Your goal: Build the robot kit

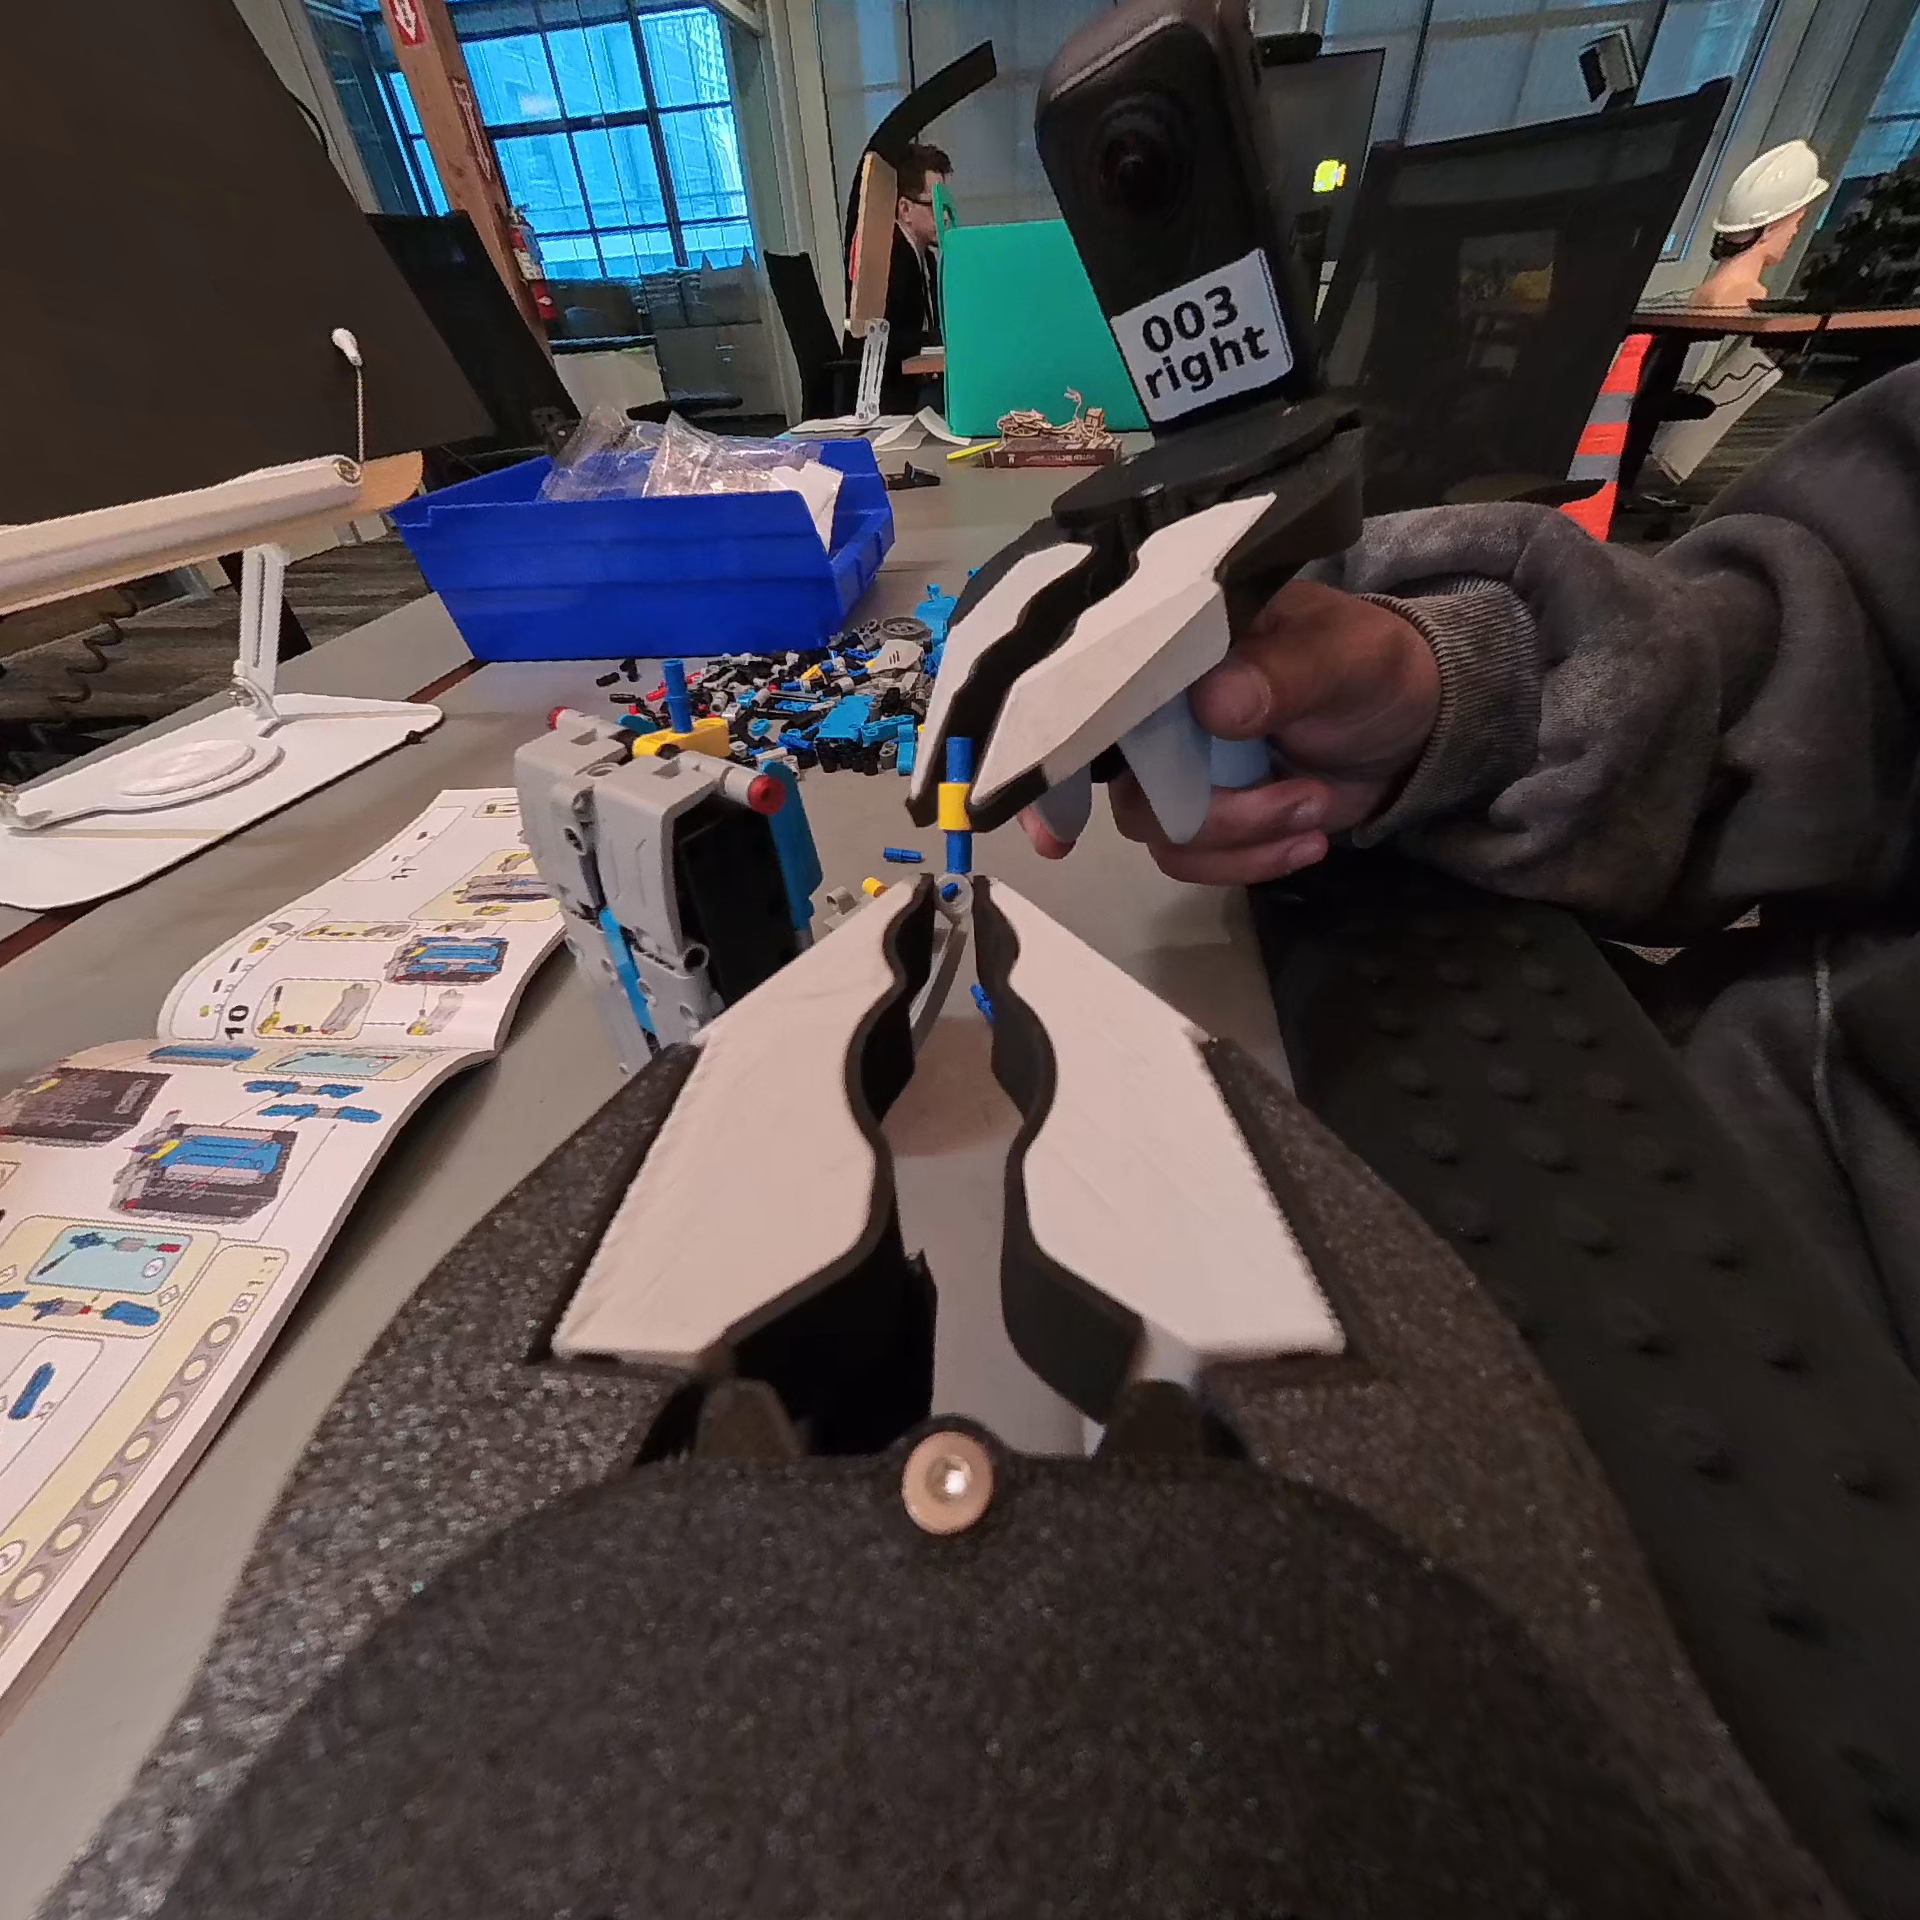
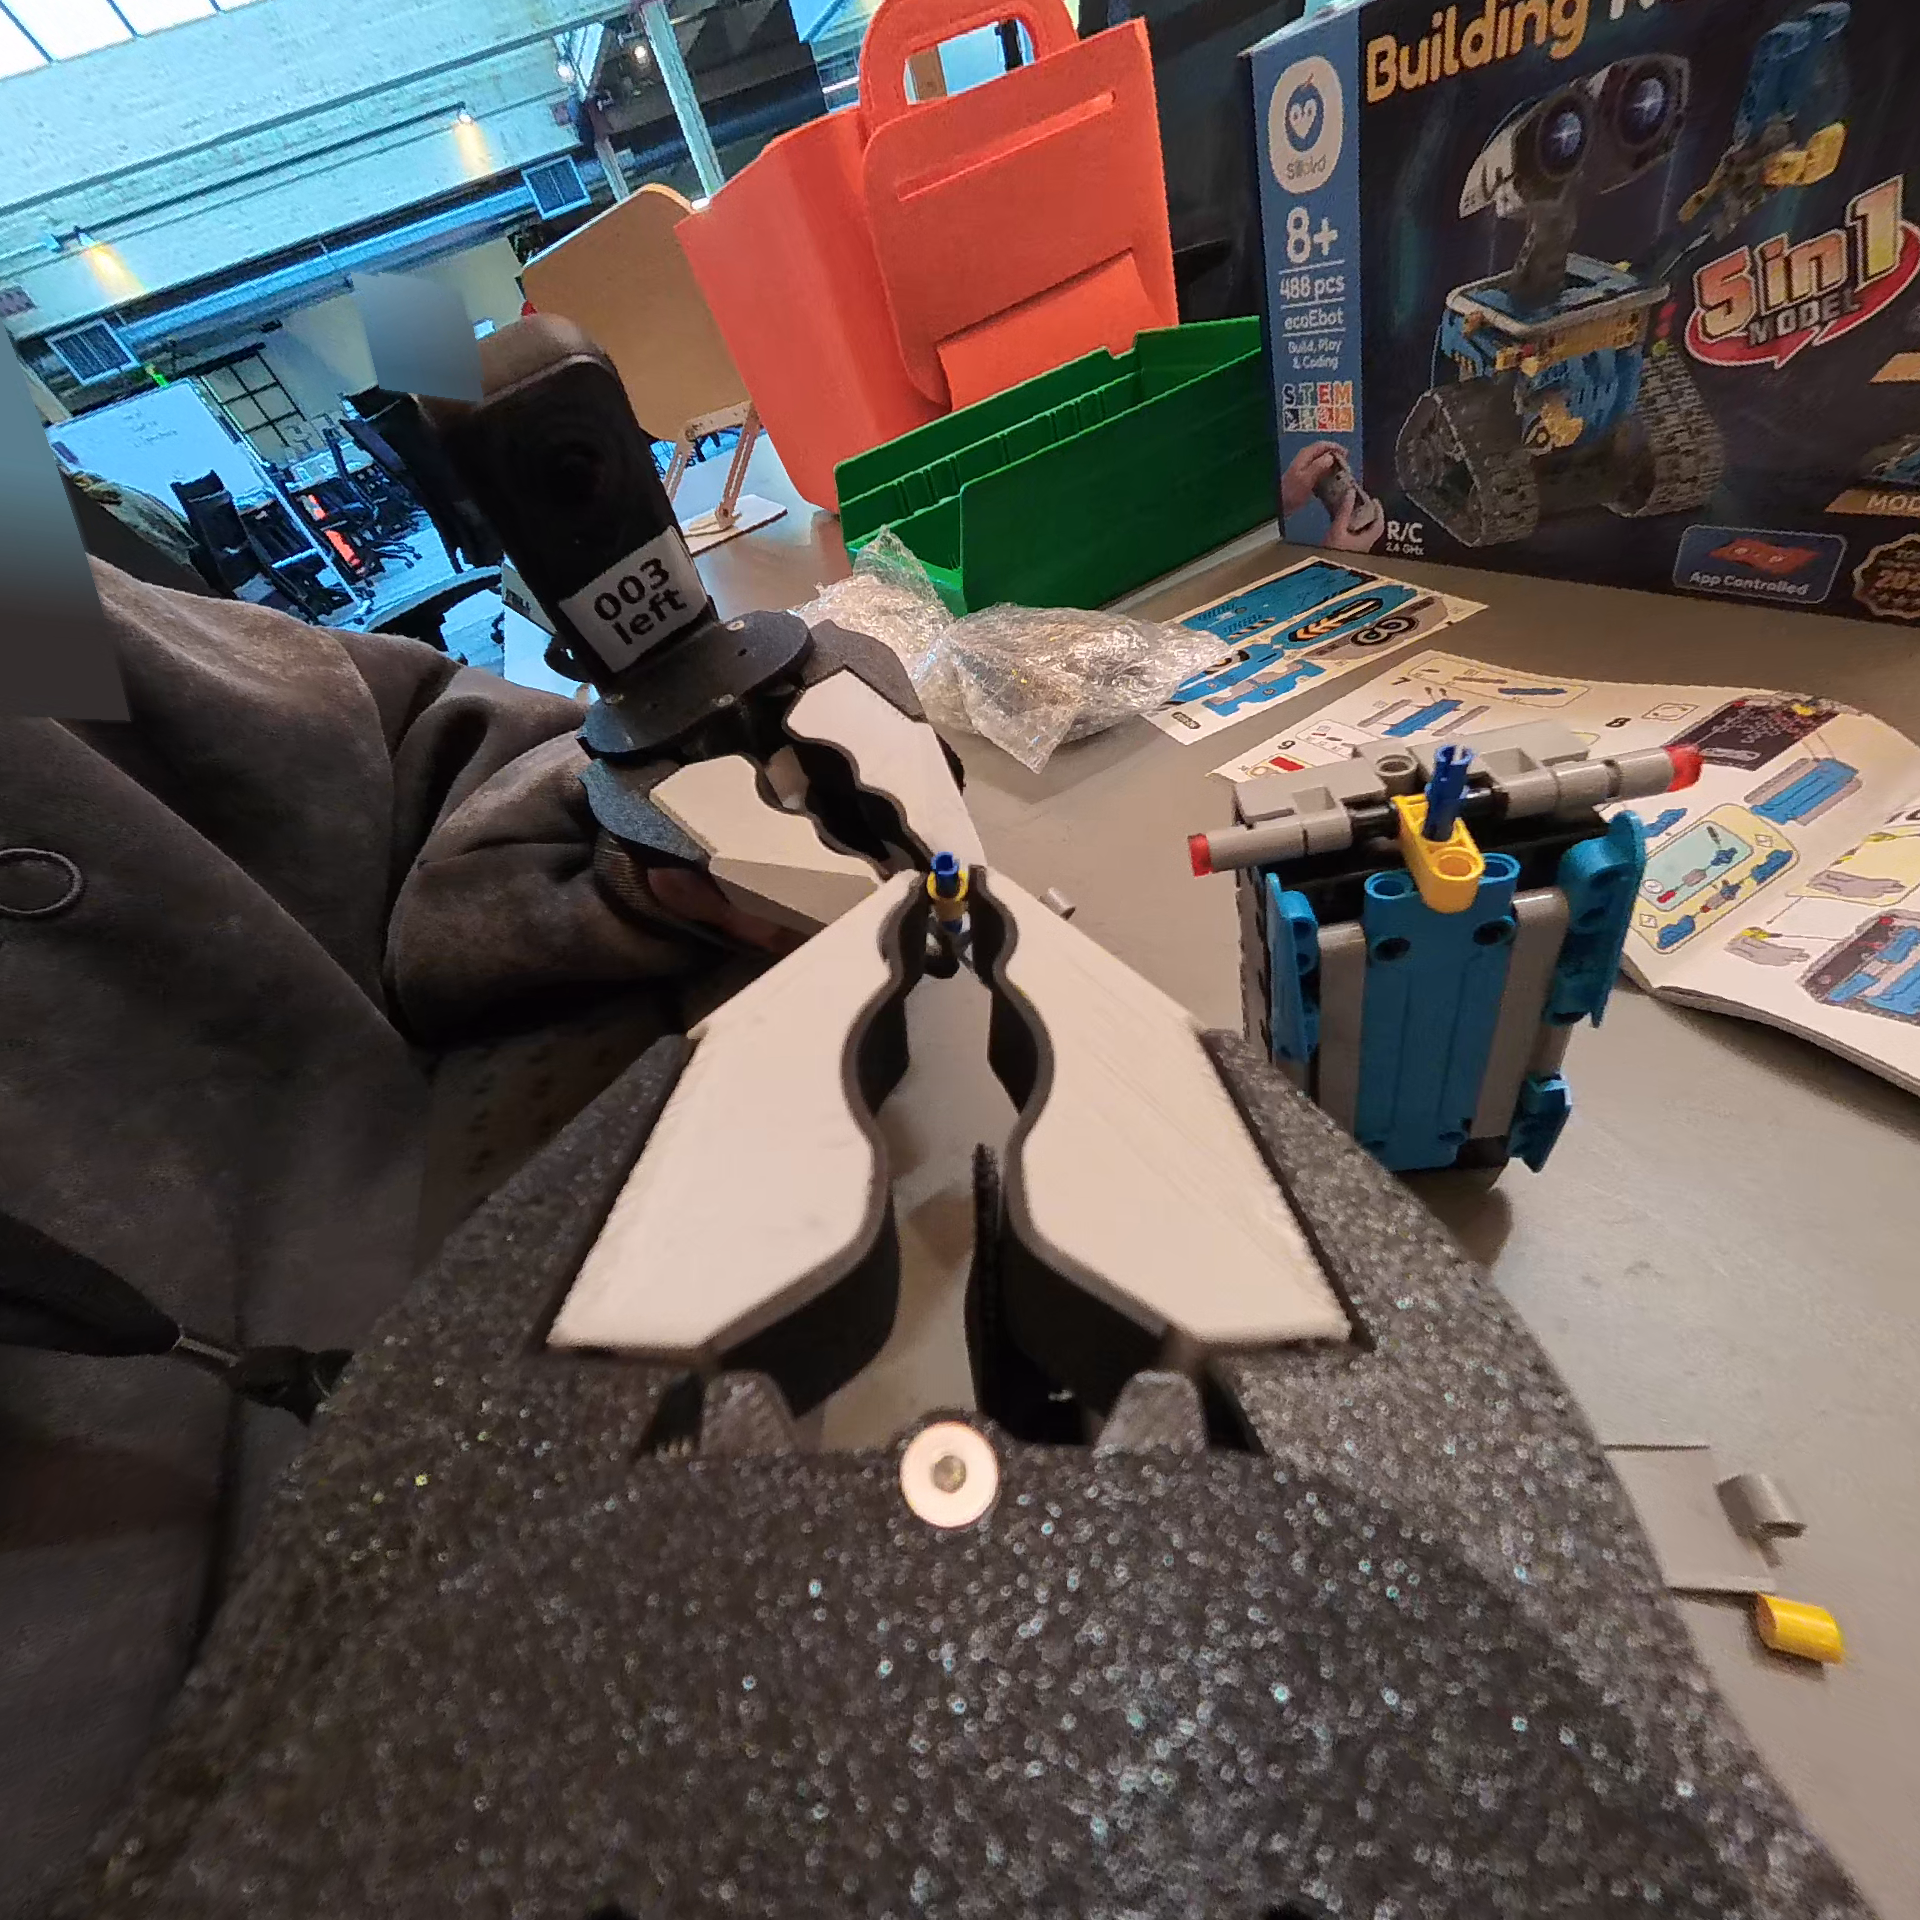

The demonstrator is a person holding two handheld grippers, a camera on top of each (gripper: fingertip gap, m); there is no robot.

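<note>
both jaws pinch small parts, tips meeting beside the grey-blue model [image 2: 1423, 966].

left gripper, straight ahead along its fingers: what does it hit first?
Probably the blue axle with the yellow bush pinched in the right gripper, just past the left gripper tips, which clamp a thin grey piece. Depth unclear.

Even, cool daylight from large windows [image 1: 613, 135] behind; no hard shadows, only soft ones under the model [image 2: 1434, 966]. Mild glare on the glossy box [image 2: 1621, 291] and plastic wrap [image 2: 997, 655]. Strong fisheye bending at edges. Near foam mounts soft; booklet [image 1: 208, 1122] slightly blurred. Background sharp enough.
</note>
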